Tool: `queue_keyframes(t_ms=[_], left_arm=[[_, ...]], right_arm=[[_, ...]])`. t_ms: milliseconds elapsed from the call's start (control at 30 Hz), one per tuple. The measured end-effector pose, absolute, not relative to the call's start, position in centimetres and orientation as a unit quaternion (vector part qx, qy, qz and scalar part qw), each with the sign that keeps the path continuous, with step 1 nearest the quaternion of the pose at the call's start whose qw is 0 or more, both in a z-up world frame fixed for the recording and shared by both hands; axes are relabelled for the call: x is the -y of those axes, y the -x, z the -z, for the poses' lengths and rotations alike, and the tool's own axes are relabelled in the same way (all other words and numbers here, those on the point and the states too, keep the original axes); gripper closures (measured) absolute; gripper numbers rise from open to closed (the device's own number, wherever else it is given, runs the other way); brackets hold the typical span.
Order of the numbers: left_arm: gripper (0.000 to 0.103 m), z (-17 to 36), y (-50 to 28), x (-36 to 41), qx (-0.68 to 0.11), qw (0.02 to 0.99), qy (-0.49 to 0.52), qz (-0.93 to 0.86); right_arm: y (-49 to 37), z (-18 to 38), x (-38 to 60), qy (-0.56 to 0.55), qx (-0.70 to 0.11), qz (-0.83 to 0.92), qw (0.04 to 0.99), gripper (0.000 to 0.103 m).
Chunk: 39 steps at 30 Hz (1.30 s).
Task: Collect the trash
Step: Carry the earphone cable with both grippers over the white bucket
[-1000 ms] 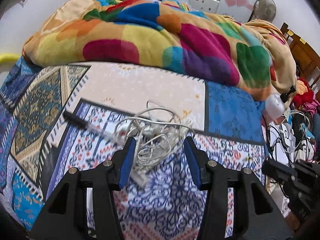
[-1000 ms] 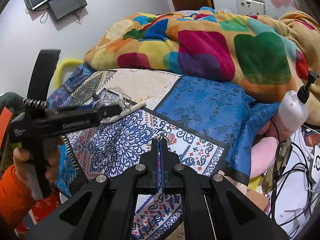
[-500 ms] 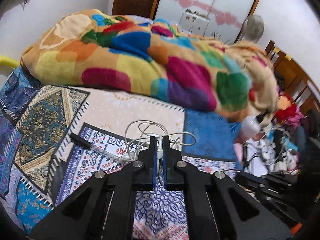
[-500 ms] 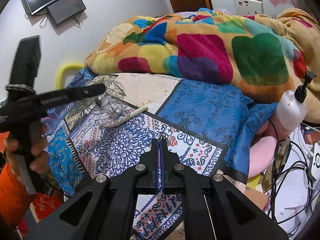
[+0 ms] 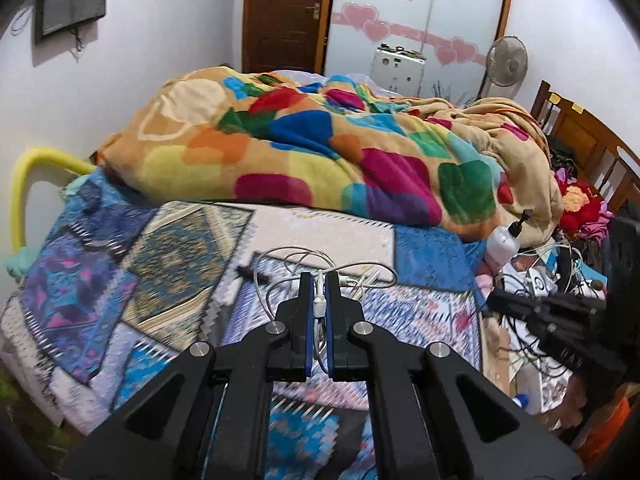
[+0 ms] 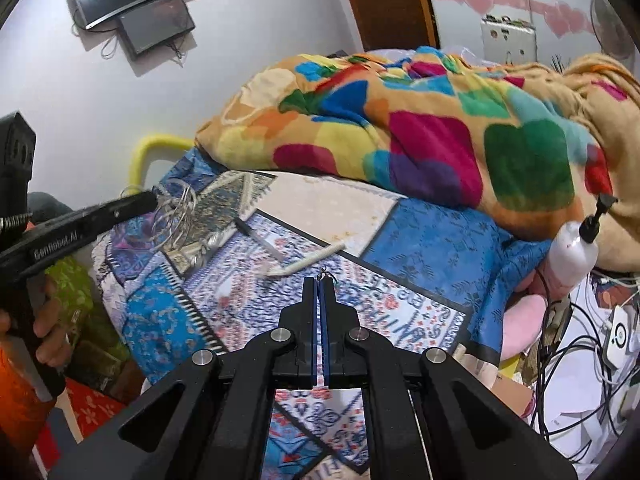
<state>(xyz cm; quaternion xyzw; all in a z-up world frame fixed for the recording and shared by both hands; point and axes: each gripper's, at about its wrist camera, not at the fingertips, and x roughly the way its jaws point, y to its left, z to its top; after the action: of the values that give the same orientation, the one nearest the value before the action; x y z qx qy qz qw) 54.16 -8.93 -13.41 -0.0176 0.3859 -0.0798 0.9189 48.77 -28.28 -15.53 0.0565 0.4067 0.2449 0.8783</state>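
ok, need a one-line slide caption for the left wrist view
Left gripper shut on a tangle of white cable, lifted above the patterned bedspread.

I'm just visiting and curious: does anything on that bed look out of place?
Yes. A tangle of white cable hangs pinched in the left gripper, and a pen and a pale coiled cord lie loose on the patterned bedspread; none belongs on bedding.

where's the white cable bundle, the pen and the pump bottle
white cable bundle (image 5: 320, 304), left wrist view, strand pinched between the fingers
pen (image 6: 260, 239), right wrist view, mid barrel
pump bottle (image 6: 574, 254), right wrist view, white body
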Motion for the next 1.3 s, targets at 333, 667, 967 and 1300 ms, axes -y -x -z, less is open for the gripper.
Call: queue_keyframes(t_ms=[333,667,967,1300], left_arm=[[0.1,11.9,-47.7,2.4,-0.385,0.922,0.026,0.023],[0.1,11.7,-41.1,-3.8,-0.381,0.923,0.032,-0.045],[0.1,11.6,-34.4,-10.1,-0.373,0.92,0.053,-0.104],[0.1,13.1,-27.3,-16.0,-0.381,0.909,0.058,-0.157]], right_arm=[[-45.2,13.1,23.4,-0.04,-0.397,-0.286,0.871,0.102],[-40.6,11.7,16.7,-0.015,-0.39,-0.348,0.853,0.102],[-37.0,11.4,9.9,0.019,-0.392,-0.402,0.827,0.102],[-34.2,11.3,3.6,0.029,-0.395,-0.438,0.807,0.102]])
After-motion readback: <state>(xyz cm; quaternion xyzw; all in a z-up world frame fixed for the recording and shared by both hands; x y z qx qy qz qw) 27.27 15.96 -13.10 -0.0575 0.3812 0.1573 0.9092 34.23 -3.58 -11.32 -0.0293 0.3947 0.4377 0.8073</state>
